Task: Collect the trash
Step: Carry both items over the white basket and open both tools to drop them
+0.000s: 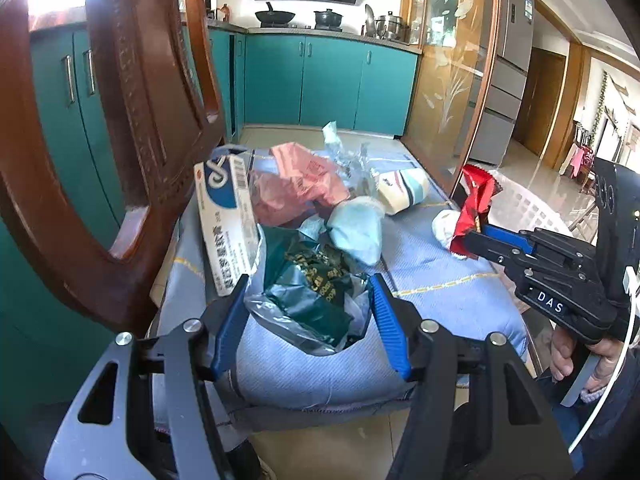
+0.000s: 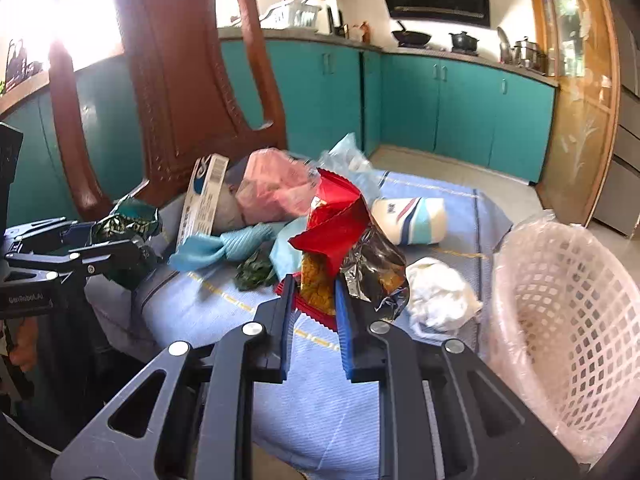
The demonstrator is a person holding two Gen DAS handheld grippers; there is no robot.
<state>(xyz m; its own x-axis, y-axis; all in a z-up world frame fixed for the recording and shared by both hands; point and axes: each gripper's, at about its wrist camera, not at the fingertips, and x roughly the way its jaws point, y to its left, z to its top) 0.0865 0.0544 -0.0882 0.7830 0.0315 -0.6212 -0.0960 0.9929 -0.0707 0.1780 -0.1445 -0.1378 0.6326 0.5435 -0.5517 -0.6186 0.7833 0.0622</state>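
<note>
A pile of trash lies on a blue seat cushion point(image 1: 432, 276). My left gripper point(image 1: 308, 284) stands around a dark green foil wrapper point(image 1: 316, 280), its jaws wide at the wrapper's sides; whether they press it I cannot tell. It shows at the left of the right wrist view point(image 2: 132, 240). My right gripper point(image 2: 314, 292) is shut on a red snack wrapper point(image 2: 332, 220) and holds it above the cushion; it shows in the left wrist view point(image 1: 472, 204). A white and blue box point(image 1: 228, 216), a pink bag point(image 1: 296, 188), light blue cloth point(image 1: 356, 232) and crumpled white paper point(image 2: 440, 292) lie around.
A white plastic basket lined with a clear bag point(image 2: 560, 320) stands at the right of the cushion. The carved wooden chair back point(image 1: 132, 120) rises at the left. A striped paper roll point(image 2: 412, 220) lies at the far side. Teal kitchen cabinets point(image 1: 328, 80) stand behind.
</note>
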